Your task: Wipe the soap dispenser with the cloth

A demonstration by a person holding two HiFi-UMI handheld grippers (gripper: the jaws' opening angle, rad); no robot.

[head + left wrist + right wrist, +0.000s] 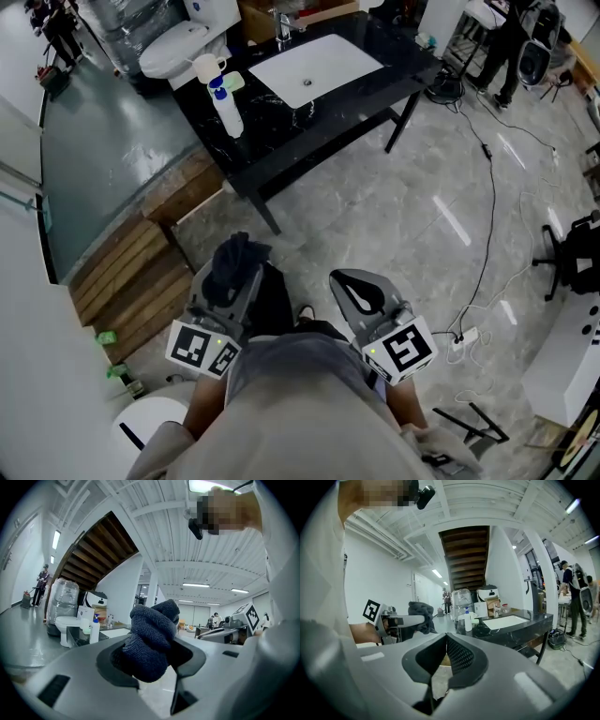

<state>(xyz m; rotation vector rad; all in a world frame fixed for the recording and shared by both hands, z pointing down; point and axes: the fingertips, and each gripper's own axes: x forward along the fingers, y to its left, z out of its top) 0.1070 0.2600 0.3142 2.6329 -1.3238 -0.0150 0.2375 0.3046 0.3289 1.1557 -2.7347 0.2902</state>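
My left hand-held gripper pinched the bunched cloth; my right hand-held gripper was closed, empty. Both were well short of the soap dispenser, so the cloth needed to lead in.

Two grippers: left gripper, right gripper. One cloth. One soap dispenser, counter's left end. One sink. One faucet. One toilet.

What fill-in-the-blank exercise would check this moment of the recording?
1. The left gripper is shut on a dark ____.
2. The right gripper is shut and holds ____.
3. In the head view, the soap dispenser stands on the black counter, on the ____ side of the white sink.
Missing words: cloth; nothing; left.
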